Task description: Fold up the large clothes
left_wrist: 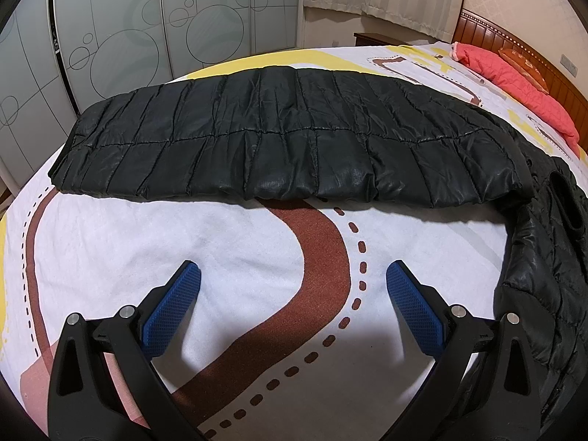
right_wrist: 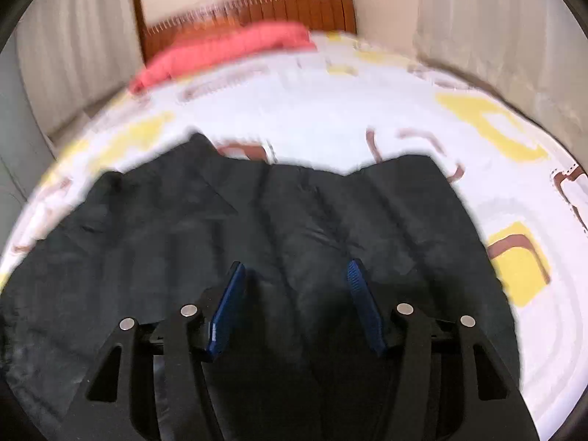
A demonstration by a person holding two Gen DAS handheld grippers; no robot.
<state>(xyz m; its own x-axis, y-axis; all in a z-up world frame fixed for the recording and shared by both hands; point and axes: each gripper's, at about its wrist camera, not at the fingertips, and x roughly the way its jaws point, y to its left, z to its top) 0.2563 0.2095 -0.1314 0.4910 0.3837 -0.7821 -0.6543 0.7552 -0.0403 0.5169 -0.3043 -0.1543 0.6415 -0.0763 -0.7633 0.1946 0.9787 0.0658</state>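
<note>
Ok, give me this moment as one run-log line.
stage: fold in progress | left tool: open, over bare bedsheet | right tool: open, over black padded jacket, nothing gripped | right view: blurred

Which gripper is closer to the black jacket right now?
Right. The right gripper hovers directly over the black jacket, jaws open with nothing pinched. The left gripper is open over bare bedsheet, short of the jacket's near edge.

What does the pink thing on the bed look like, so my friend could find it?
Start at the bed with its white sheet of brown roads and yellow patches, then look toward the wooden headboard. The pink quilted blanket lies bunched along that end. It is the only pink thing; the black puffy jacket lies apart from it, further down the bed.
</note>
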